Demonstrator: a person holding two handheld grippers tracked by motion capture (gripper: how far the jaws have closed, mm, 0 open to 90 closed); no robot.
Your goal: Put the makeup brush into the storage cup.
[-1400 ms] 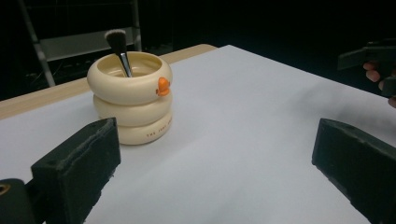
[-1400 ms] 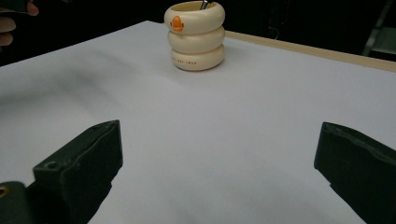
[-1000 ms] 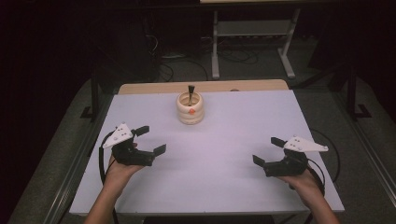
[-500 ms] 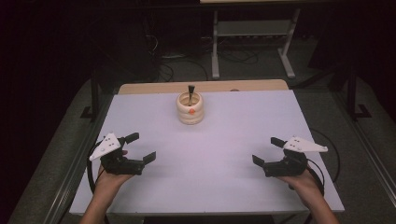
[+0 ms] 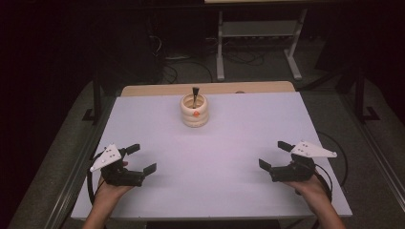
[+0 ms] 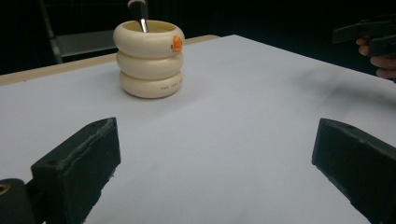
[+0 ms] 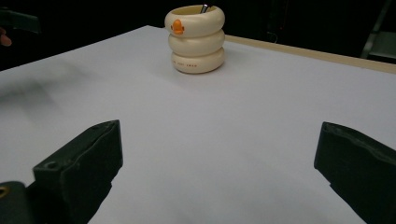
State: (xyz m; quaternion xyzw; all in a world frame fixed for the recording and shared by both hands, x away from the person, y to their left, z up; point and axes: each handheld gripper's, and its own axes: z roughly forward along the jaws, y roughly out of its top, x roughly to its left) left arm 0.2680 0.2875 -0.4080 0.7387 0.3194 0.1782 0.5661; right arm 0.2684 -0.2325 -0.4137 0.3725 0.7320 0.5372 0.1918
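Seen from above, a smooth, matte white table [image 5: 210, 162] with a pale wooden strip along its far edge takes up the middle of the frame, surrounded by dark floor. At the lower left of the frame, one hand holds the left gripper [image 5: 138, 159], a black plastic tool topped by a flat grey three-cornered plate; its two blocky black jaws stand wide apart and hold nothing. In the upper centre of the frame, near the table's far edge and well apart from both tools, stands one cream-coloured holder [image 5: 194, 110], glossy and shaped like three rounded rings stacked upright, with a small orange mark on the top ring. One dark-tipped brush [image 5: 195, 91] stands inside it, its metal stem rising above the rim. At the lower right of the frame, the other hand holds the right gripper [image 5: 275, 155], the same black build with a grey plate, jaws likewise spread wide and empty. Two tools, one holder, one brush.
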